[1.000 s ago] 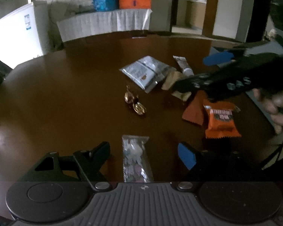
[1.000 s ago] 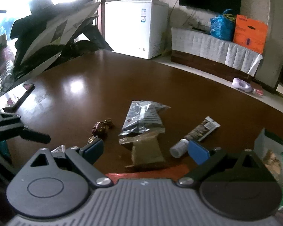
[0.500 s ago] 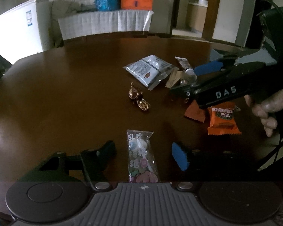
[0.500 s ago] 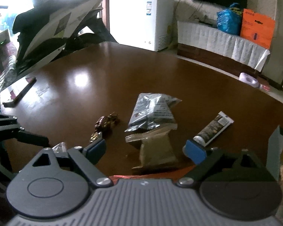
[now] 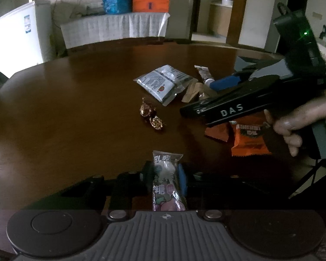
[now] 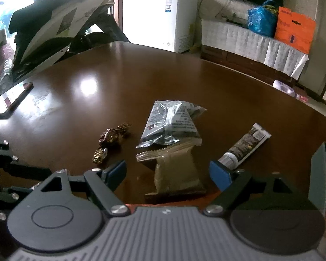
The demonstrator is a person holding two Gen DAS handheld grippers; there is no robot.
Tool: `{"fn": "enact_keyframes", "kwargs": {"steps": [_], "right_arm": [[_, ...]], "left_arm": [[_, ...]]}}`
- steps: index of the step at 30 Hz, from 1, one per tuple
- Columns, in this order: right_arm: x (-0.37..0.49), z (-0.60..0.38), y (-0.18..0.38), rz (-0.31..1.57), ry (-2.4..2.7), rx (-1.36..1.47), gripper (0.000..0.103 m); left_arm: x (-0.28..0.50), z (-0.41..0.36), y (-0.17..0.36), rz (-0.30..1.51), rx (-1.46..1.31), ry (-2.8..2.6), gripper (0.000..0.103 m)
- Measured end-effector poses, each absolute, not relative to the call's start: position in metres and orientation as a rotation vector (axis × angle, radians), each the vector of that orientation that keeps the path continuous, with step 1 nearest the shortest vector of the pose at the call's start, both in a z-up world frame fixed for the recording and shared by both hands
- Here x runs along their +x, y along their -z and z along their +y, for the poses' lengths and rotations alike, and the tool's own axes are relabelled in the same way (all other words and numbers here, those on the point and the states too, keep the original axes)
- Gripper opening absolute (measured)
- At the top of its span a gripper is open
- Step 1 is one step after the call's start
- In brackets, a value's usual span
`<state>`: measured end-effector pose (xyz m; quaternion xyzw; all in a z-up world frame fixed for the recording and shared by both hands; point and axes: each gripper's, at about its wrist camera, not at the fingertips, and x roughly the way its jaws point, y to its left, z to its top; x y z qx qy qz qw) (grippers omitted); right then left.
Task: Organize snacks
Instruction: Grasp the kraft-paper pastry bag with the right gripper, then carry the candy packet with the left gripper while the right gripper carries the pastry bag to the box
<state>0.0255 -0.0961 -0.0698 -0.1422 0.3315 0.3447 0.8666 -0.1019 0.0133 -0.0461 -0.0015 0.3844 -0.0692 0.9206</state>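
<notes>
My left gripper [image 5: 164, 175] is shut on a clear candy packet [image 5: 166, 180] with pink print, at the near edge of the brown table [image 5: 65, 113]. My right gripper [image 6: 168, 170] is open, its jaws on either side of a tan snack packet [image 6: 176, 171]. A silver packet [image 6: 169, 122] lies just beyond it, also in the left wrist view [image 5: 163, 82]. Two gold-wrapped candies [image 5: 151, 116] lie mid-table. Two orange packets [image 5: 247, 137] lie under the right gripper's body [image 5: 250, 102].
A small tube [image 6: 245, 146] lies right of the tan packet. A box edge [image 6: 317, 174] with packets in it stands at the far right. A dark flat strip [image 6: 13, 101] lies at the table's left edge. A white freezer [image 6: 158, 17] stands beyond the table.
My left gripper has moved forward over the clear candy packet and closed on it. My right gripper has moved closer to the tan packet and stays open.
</notes>
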Motion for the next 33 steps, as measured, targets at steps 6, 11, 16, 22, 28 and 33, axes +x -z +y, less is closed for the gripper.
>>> {"fn": "enact_keyframes", "kwargs": {"steps": [6, 11, 16, 22, 28, 33], "right_arm": [[0.030, -0.091, 0.079, 0.728, -0.712, -0.293, 0.074], [0.033, -0.091, 0.079, 0.732, -0.706, -0.258, 0.044], [0.037, -0.095, 0.077, 0.745, -0.698, -0.217, 0.041], [0.036, -0.100, 0.075, 0.741, -0.692, -0.206, 0.041], [0.033, -0.108, 0.066, 0.716, -0.687, -0.196, 0.041], [0.029, -0.114, 0.059, 0.699, -0.687, -0.187, 0.041]], "left_arm": [[-0.102, 0.012, 0.046, 0.789, -0.002, 0.148, 0.022], [-0.101, 0.012, 0.046, 0.789, -0.003, 0.148, 0.022], [-0.101, 0.012, 0.046, 0.786, -0.004, 0.147, 0.022], [-0.098, 0.011, 0.044, 0.768, -0.006, 0.138, 0.021], [-0.094, 0.008, 0.040, 0.744, 0.002, 0.126, 0.022], [-0.090, 0.003, 0.035, 0.714, 0.007, 0.124, 0.022]]}}
